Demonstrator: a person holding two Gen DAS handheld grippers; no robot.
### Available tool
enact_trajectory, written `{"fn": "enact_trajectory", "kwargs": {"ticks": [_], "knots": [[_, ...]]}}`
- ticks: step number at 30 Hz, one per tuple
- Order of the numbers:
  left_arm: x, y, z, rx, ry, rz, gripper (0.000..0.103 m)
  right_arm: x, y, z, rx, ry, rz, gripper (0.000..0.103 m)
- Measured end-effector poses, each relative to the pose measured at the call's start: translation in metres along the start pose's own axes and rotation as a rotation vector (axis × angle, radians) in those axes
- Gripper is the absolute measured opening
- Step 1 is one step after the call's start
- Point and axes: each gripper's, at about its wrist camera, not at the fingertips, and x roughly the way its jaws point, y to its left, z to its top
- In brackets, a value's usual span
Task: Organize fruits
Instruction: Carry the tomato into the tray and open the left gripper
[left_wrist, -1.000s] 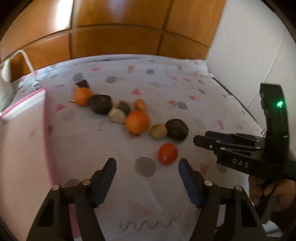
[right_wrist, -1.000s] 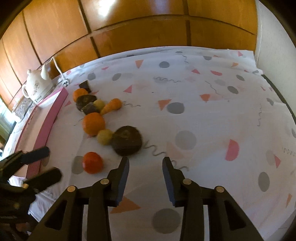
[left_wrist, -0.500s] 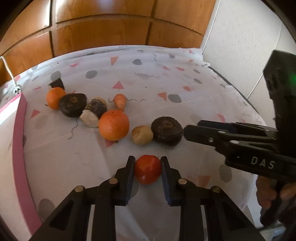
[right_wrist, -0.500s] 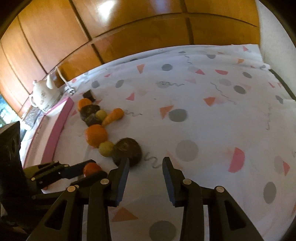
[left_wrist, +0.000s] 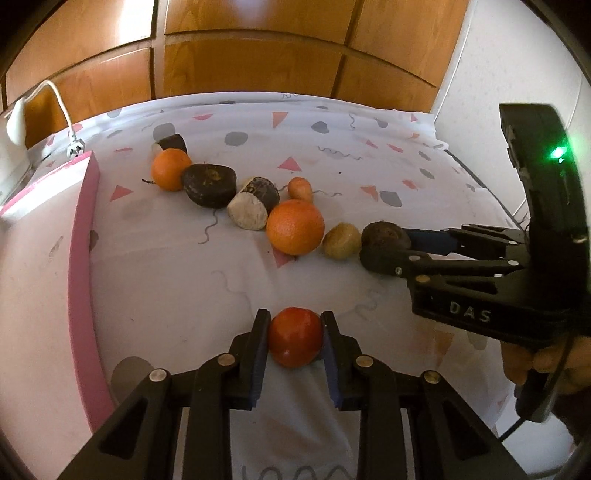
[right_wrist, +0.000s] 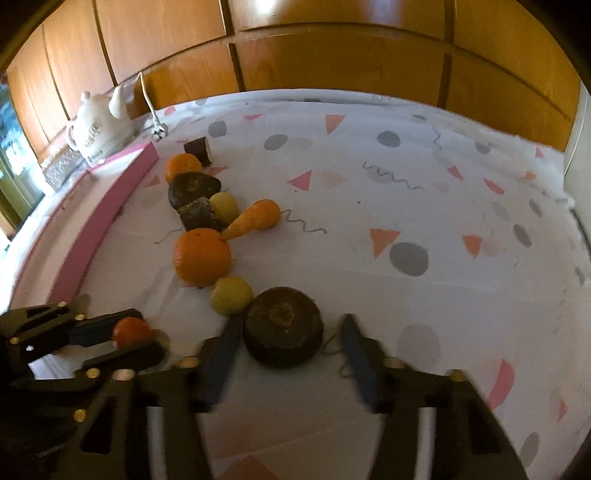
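My left gripper (left_wrist: 294, 341) is shut on a red tomato (left_wrist: 295, 341) on the patterned cloth; it also shows in the right wrist view (right_wrist: 130, 330). My right gripper (right_wrist: 286, 345) is open, its fingers on either side of a dark round fruit (right_wrist: 283, 338), apart from it. That fruit (left_wrist: 384, 236) and the right gripper (left_wrist: 384, 247) show at the right in the left wrist view. A large orange (left_wrist: 294, 227), a small yellowish fruit (left_wrist: 341, 242), a carrot (right_wrist: 255, 218), a cut dark root (left_wrist: 253, 203), a dark lump (left_wrist: 208, 184) and a small orange (left_wrist: 170, 169) lie in a row.
A pink-edged white board (left_wrist: 83, 236) lies along the left. A white kettle (right_wrist: 99, 125) with a cord stands at the back left. Wooden panels (left_wrist: 251, 62) close the back, a white wall (left_wrist: 517, 55) the right. The cloth (right_wrist: 424, 206) runs on to the right.
My left gripper has closed on the tomato. My right gripper has moved forward and opened wider around the dark round fruit.
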Motion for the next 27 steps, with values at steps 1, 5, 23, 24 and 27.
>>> {"fn": "enact_trajectory", "kwargs": {"ticks": [1,5,23,24,27], "knots": [[0.000,0.000,0.000,-0.003,-0.001,-0.004,0.027,0.000,0.000,0.000,0.000,-0.003,-0.012,0.042],[-0.004,0.000,0.002,0.002,0.003,0.002,0.027,-0.001,-0.002,-0.005,0.007,-0.011,-0.046,0.042],[-0.085,0.142,0.008,-0.388,-0.113,0.287,0.027,-0.002,0.007,-0.011,0.015,-0.025,-0.146,0.042],[-0.087,0.152,0.006,-0.409,-0.111,0.312,0.027,-0.002,0.008,-0.010,0.017,-0.023,-0.152,0.042],[-0.090,0.171,0.004,-0.430,-0.117,0.394,0.027,-0.003,0.009,-0.011,0.021,-0.016,-0.158,0.042]]}}
